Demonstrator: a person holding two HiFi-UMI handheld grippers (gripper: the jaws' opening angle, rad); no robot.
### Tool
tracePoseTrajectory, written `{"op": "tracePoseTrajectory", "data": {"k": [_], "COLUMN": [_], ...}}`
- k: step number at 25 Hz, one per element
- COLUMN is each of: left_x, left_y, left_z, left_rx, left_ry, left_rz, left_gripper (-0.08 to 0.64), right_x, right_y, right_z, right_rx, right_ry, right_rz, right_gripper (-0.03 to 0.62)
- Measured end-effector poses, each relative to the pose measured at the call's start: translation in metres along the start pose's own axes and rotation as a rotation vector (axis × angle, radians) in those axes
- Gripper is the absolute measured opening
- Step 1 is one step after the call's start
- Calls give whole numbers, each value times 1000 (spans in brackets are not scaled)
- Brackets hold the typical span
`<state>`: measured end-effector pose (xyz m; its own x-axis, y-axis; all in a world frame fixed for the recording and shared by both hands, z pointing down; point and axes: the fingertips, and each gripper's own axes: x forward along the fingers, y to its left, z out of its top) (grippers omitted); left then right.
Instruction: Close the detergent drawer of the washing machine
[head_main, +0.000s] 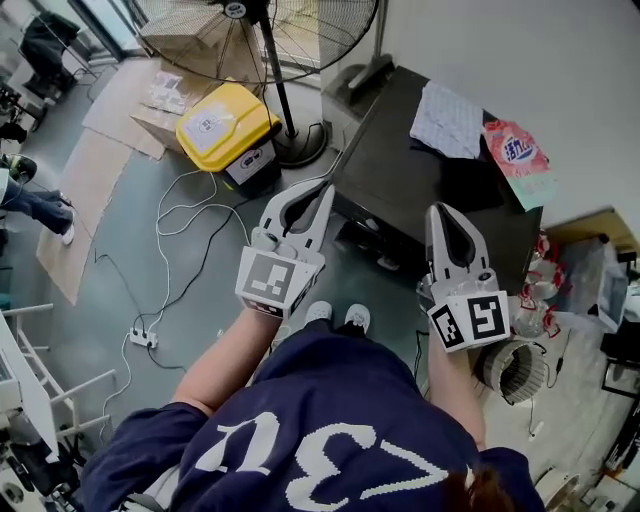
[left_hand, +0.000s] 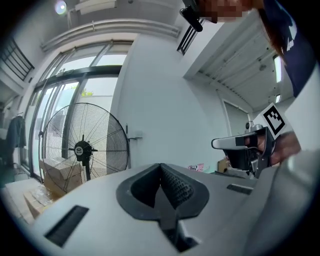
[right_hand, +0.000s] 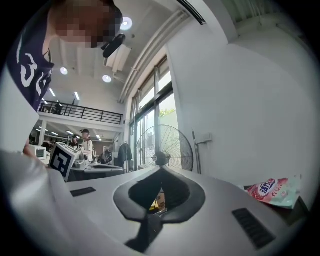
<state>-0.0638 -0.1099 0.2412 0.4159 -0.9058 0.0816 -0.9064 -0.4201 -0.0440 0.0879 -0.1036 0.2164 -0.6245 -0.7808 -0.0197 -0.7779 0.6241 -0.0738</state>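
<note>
From the head view, the dark washing machine (head_main: 400, 150) stands in front of me against the white wall; I look down on its top. I cannot make out its detergent drawer. A white cloth (head_main: 447, 120) and a pink detergent bag (head_main: 517, 155) lie on the top. My left gripper (head_main: 325, 186) is shut and empty, held level near the machine's left front corner. The right gripper (head_main: 437, 208) is also shut and empty, over the machine's front edge. In the left gripper view the jaws (left_hand: 161, 165) meet, with nothing between them. Those in the right gripper view (right_hand: 161, 169) do the same.
A large standing fan (head_main: 262, 45) and a yellow box (head_main: 226, 122) sit left of the machine. Cables and a power strip (head_main: 143, 338) trail over the floor at left. A small round fan (head_main: 511, 370) and clutter lie at right. My shoes (head_main: 340, 315) are just before the machine.
</note>
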Motion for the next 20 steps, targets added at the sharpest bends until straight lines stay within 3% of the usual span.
{"op": "tracePoseTrajectory", "data": {"k": [6, 20], "left_x": [-4, -17], "left_y": [-2, 14], "left_z": [13, 13], "left_rx": [58, 2], "left_ry": [-94, -88], "left_rz": [27, 75], "left_gripper": [20, 20], "right_x": [-3, 2], "right_y": [6, 7], "right_z": [18, 24], "right_rx": [-69, -71], "right_ry": [-25, -42], "right_rz": [17, 0], "right_gripper": [14, 14]}}
